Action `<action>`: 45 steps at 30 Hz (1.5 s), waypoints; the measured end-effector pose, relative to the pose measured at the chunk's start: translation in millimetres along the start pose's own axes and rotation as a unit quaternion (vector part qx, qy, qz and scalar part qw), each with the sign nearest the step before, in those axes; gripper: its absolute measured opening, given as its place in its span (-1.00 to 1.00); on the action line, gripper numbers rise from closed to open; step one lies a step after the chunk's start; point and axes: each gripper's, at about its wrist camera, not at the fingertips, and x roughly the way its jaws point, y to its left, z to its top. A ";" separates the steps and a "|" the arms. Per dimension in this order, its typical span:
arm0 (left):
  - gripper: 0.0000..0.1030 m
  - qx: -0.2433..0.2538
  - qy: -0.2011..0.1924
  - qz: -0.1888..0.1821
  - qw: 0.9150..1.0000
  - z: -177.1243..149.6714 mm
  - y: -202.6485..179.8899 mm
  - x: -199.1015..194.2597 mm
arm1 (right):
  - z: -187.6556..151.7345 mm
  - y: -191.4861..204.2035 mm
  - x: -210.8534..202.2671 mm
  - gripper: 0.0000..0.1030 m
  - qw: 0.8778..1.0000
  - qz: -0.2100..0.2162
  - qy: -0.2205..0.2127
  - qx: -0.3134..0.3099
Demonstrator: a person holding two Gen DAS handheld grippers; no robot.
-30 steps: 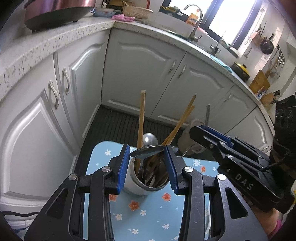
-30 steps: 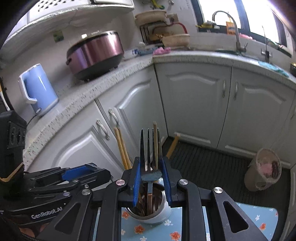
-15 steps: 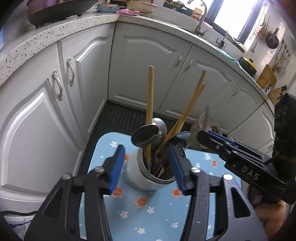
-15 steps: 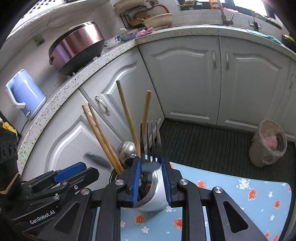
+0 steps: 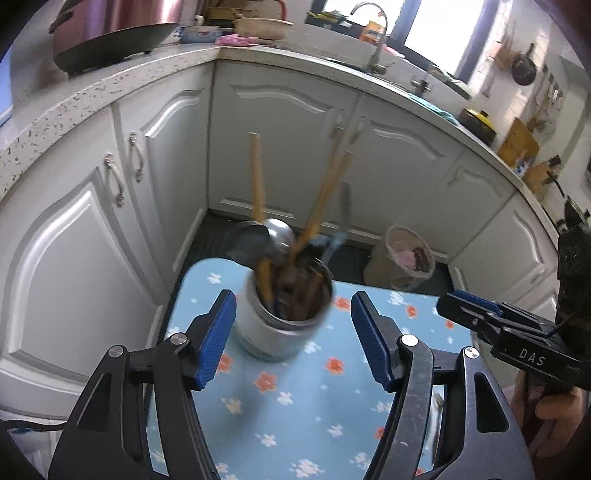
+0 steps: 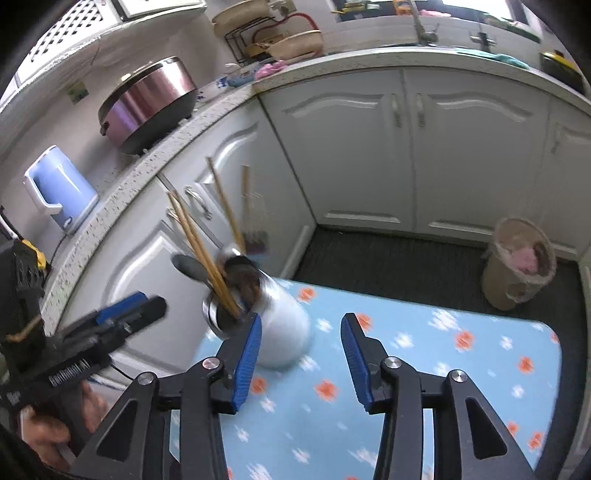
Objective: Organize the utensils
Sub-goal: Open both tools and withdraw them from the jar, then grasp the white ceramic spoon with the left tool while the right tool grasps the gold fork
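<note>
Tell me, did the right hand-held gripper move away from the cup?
Yes. The right hand-held gripper, jaws opening and empty, backed off rightward; the cup on the table now sits left.

Bright daylight from blown-out window [image 5: 436,33], heavy fisheye bending, motion blur on utensil holder [image 5: 284,317].

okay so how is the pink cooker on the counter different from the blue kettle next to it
The cooker is pink metal with a dark base; the kettle is pale blue. The cooker is low and wide; the kettle is tall and narrow. The kettle has a big side handle; the cooker shows only a small one. Both stand upright on the speckled counter.
</note>
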 end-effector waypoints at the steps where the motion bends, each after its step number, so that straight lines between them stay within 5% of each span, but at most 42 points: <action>1: 0.26 0.002 0.002 -0.005 1.000 -2.5 -4.3 -1.0 | -6.7 -8.5 -6.2 -0.17 1.000 -0.007 0.003 0.004; 12: 0.26 0.040 0.090 -0.095 0.991 -64.5 -86.0 30.5 | -125.3 -117.5 -30.6 -0.17 0.990 -0.099 0.094 0.046; 18: 0.26 0.046 0.142 -0.105 0.983 -89.3 -109.4 64.6 | -172.1 -133.5 -7.6 -0.35 0.986 -0.093 0.127 0.060; 27: 0.26 0.043 0.177 -0.105 0.978 -106.5 -123.3 90.2 | -177.8 -146.2 18.0 -0.39 0.986 -0.066 0.117 0.096; 33: 0.33 0.044 0.193 -0.107 0.974 -108.5 -132.1 103.9 | -174.0 -146.3 20.2 -0.66 0.988 -0.078 0.106 0.081; 40: 0.39 0.053 0.230 -0.109 0.966 -121.4 -161.8 133.0 | -186.0 -154.0 1.5 -0.69 0.989 -0.084 0.100 0.069; 45: 0.40 0.061 0.250 -0.112 0.960 -132.3 -188.3 148.9 | -195.3 -169.3 -30.1 -0.69 0.990 -0.044 0.072 0.111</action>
